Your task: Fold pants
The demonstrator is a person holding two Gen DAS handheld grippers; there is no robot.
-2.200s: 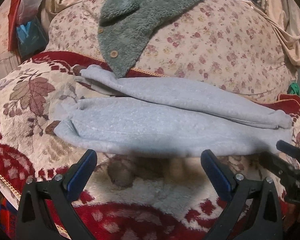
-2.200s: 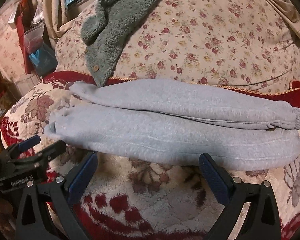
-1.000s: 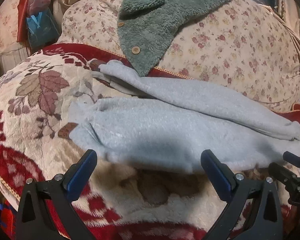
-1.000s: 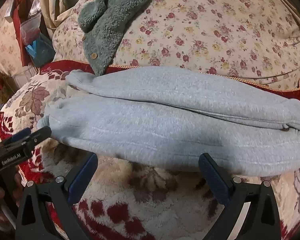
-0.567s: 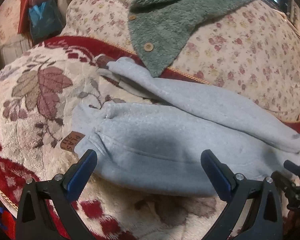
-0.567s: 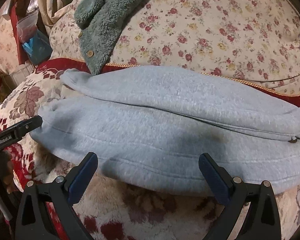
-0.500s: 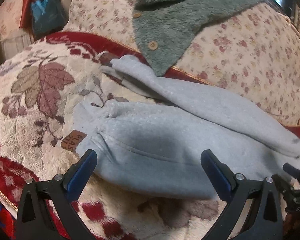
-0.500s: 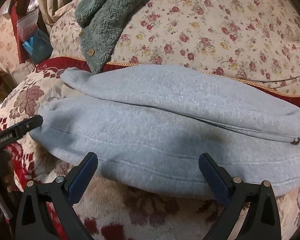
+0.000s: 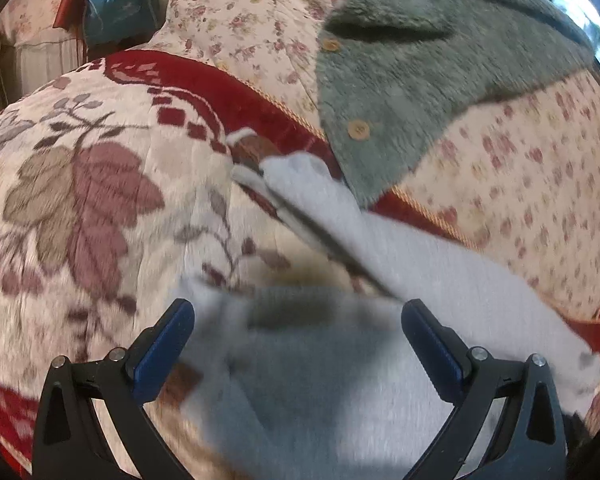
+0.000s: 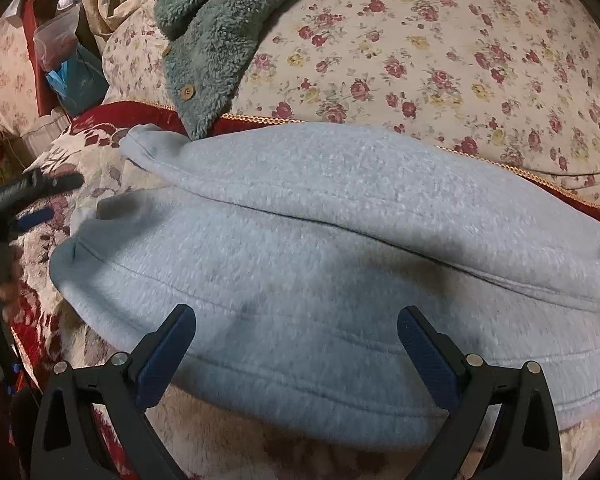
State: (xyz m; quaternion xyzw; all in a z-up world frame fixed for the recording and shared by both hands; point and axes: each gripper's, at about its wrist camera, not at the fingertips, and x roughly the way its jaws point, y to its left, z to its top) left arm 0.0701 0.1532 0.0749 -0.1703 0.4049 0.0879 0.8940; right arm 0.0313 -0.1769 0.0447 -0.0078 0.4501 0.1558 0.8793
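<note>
While both pairs of jaws stand spread wide with nothing pinched, the left gripper [image 9: 298, 330] hovers low over one end of the light grey pants [image 10: 340, 248], and the right gripper [image 10: 296, 334] sits over their near edge. They lie lengthwise, one leg beside the other, on a cream and red leaf-patterned blanket [image 9: 100, 200]. Behind them rises a floral cushion [image 10: 440, 60], with a green fleece garment [image 10: 216, 36] draped down it, its tip touching the pants' far leg.
</note>
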